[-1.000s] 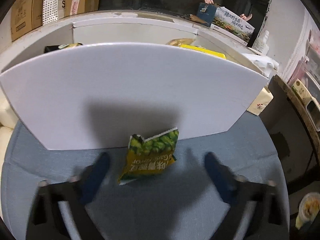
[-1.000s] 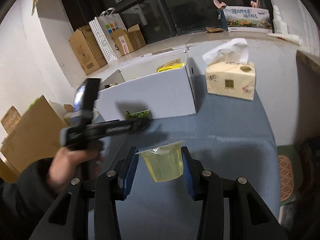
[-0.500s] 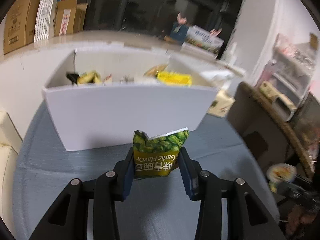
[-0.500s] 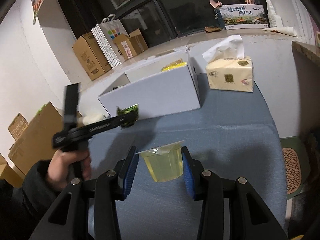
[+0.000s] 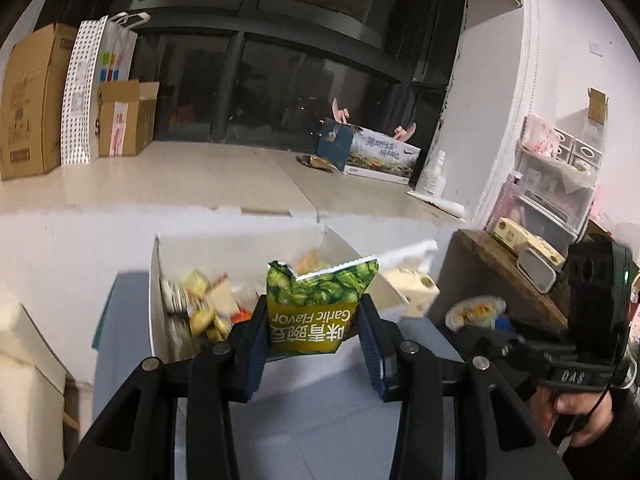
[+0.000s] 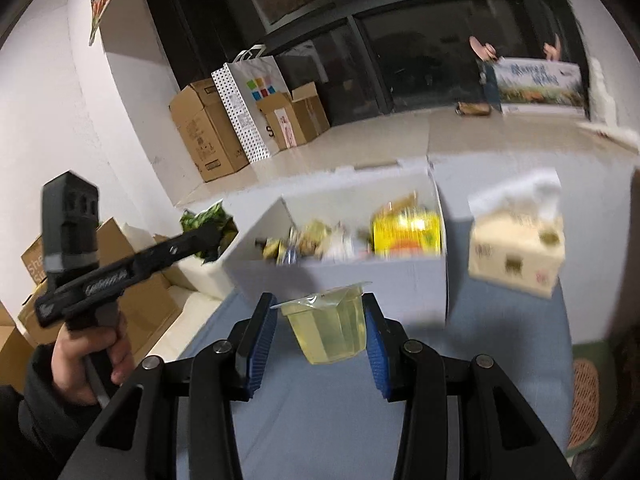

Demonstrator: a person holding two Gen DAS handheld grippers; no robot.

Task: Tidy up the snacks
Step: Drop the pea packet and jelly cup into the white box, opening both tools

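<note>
My left gripper (image 5: 314,330) is shut on a green and yellow garlic-flavour pea packet (image 5: 316,306) and holds it in the air just in front of the white snack box (image 5: 160,308). The packet also shows in the right wrist view (image 6: 208,226), left of the box. My right gripper (image 6: 320,328) is shut on a clear jelly cup (image 6: 330,326) of yellow jelly, held above the blue table near the box's front wall (image 6: 360,280). The box holds several snack packets (image 6: 406,232).
A tissue pack (image 6: 518,256) stands right of the box on the blue table (image 6: 500,360). Cardboard boxes (image 6: 204,132) and a paper bag (image 6: 248,100) stand on the ledge behind. A wooden shelf (image 5: 504,264) with small items is at the right.
My left gripper closed on the pea packet by the box wall and lifted it up above the box's rim. My right gripper, still holding the jelly cup, rose and moved closer to the box.
</note>
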